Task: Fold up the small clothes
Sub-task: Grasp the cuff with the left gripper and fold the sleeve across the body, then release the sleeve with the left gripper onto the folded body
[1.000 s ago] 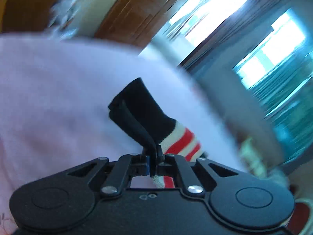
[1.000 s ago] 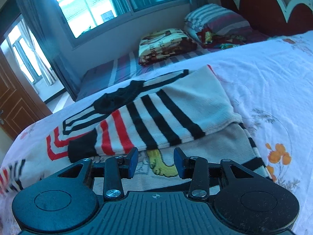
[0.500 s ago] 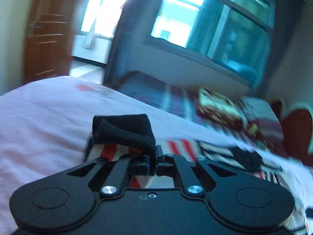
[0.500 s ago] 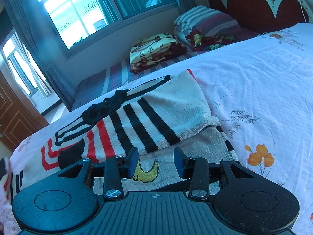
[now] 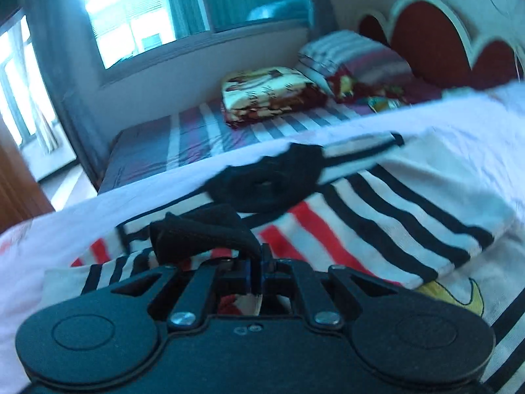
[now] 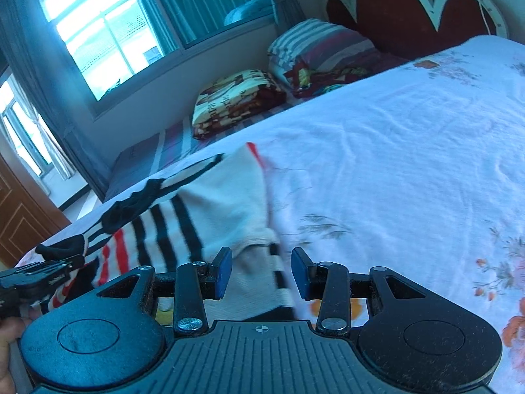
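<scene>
Left wrist view: my left tongs point(image 5: 257, 259) were pressed together on the black cuff point(image 5: 200, 233) of a sleeve, the knit pinched between the pads and bunched up just ahead of them. The cuff belonged to the striped sweater point(image 5: 387, 216), a small cream garment with black and red bands, which lay spread on the bed point(image 5: 466, 121) over a white floral sheet. Its black collar point(image 5: 269, 180) sat just beyond the held cuff, and one sleeve was laid across the body, its edge running toward the right of the frame.

Right wrist view: my right tongs point(image 6: 261, 271) stood spread, the blue pads apart with nothing pinched between them. They hovered over the near right edge of the sweater point(image 6: 226, 207), where the folded sleeve met the hem. My left tongs point(image 6: 49, 271) showed at the far left of this frame with the cuff point(image 6: 62, 249) in their grip.

Step in hand, as I judged it: the second sleeve fold, the left cuff being carried across the chest of the sweater. The next move called for laying that cuff flat over the body, roughly level with the other sleeve, and only then letting the pads part, so the knit would not spring back. The right tongs were placed to pin or take the hem for the following fold.

A patterned folded blanket point(image 6: 236, 98) and a striped pillow point(image 6: 315, 46) lay on a second bed beyond, clear of the work.
</scene>
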Available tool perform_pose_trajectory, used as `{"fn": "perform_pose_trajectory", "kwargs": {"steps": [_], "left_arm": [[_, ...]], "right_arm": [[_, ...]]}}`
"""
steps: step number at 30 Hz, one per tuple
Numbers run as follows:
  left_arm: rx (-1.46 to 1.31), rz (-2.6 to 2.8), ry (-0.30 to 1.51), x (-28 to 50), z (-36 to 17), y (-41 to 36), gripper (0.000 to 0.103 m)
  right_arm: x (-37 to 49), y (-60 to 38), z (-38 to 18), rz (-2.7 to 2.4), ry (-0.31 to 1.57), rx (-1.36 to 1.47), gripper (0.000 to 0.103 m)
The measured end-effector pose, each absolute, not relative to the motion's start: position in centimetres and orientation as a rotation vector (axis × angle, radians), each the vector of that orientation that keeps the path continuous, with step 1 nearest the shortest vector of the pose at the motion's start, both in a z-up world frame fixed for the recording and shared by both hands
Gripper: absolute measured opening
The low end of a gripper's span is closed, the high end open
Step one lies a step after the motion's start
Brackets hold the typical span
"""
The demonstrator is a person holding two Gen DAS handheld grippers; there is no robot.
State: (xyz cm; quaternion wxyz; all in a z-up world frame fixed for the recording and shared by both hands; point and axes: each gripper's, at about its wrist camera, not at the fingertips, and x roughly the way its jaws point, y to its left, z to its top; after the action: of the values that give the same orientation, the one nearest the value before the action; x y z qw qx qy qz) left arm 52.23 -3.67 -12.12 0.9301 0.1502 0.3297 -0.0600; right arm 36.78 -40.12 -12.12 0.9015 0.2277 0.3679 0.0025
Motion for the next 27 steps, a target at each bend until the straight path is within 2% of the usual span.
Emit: {"fn": "perform_pose_trajectory", "kwargs": {"steps": [2, 3, 5, 6, 7, 8, 9, 11, 12, 13, 14, 15, 20, 21, 25, 27], "left_arm": [[0.337, -0.144, 0.686, 52.5, -12.6, -5.5, 0.004], [0.343, -0.157, 0.689, 52.5, -12.8, -6.2, 0.008], [0.354, -0.191, 0.69, 52.3, -13.2, -7.7, 0.029], [0.328, -0.232, 0.702, 52.2, -13.4, -8.2, 0.058], [0.288, -0.281, 0.696, 51.8, -13.3, -8.4, 0.079], [0.254, -0.321, 0.667, 51.3, -13.3, -8.6, 0.082], [0.227, -0.347, 0.637, 50.7, -13.0, -8.5, 0.079], [0.2, -0.331, 0.577, 49.1, -12.1, -7.7, 0.078], [0.183, -0.298, 0.55, 48.2, -11.7, -6.7, 0.078], [0.161, -0.257, 0.529, 47.0, -11.3, -5.3, 0.077], [0.137, -0.219, 0.514, 45.8, -11.0, -3.6, 0.077], [0.123, -0.177, 0.507, 44.5, -11.0, -1.7, 0.077], [0.156, 0.085, 0.525, 38.0, -11.8, 7.9, 0.068], [0.145, 0.123, 0.556, 37.8, -12.1, 9.8, 0.068], [0.083, 0.141, 0.604, 39.1, -12.2, 14.0, 0.067], [0.095, 0.103, 0.59, 40.3, -12.1, 14.1, 0.064]], "right_arm": [[36.5, -41.2, -12.5, -0.004, 0.768, 0.477, 0.04], [36.4, -41.6, -12.6, -0.01, 0.769, 0.476, 0.04], [36.2, -42.3, -12.7, -0.015, 0.768, 0.479, 0.04], [36.1, -42.5, -12.8, -0.015, 0.767, 0.486, 0.04], [36.1, -42.7, -12.7, -0.013, 0.765, 0.493, 0.04], [36.2, -42.7, -12.7, -0.011, 0.762, 0.496, 0.04], [36.5, -42.4, -12.5, -0.004, 0.76, 0.497, 0.04], [37.3, -41.5, -12.2, 0.037, 0.749, 0.504, 0.04], [37.6, -41.0, -12.1, 0.057, 0.746, 0.506, 0.043], [38.2, -40.2, -11.9, 0.084, 0.74, 0.51, 0.051], [38.7, -39.3, -11.8, 0.113, 0.726, 0.519, 0.073], [39.1, -38.4, -11.7, 0.145, 0.717, 0.529, 0.079], [43.4, -32.5, -12.4, 0.309, 0.75, 0.578, 0.076], [44.4, -31.3, -12.7, 0.318, 0.759, 0.564, 0.071], [47.9, -27.4, -14.1, 0.325, 0.79, 0.516, 0.07], [49.2, -25.7, -14.8, 0.337, 0.816, 0.468, 0.07]]}}
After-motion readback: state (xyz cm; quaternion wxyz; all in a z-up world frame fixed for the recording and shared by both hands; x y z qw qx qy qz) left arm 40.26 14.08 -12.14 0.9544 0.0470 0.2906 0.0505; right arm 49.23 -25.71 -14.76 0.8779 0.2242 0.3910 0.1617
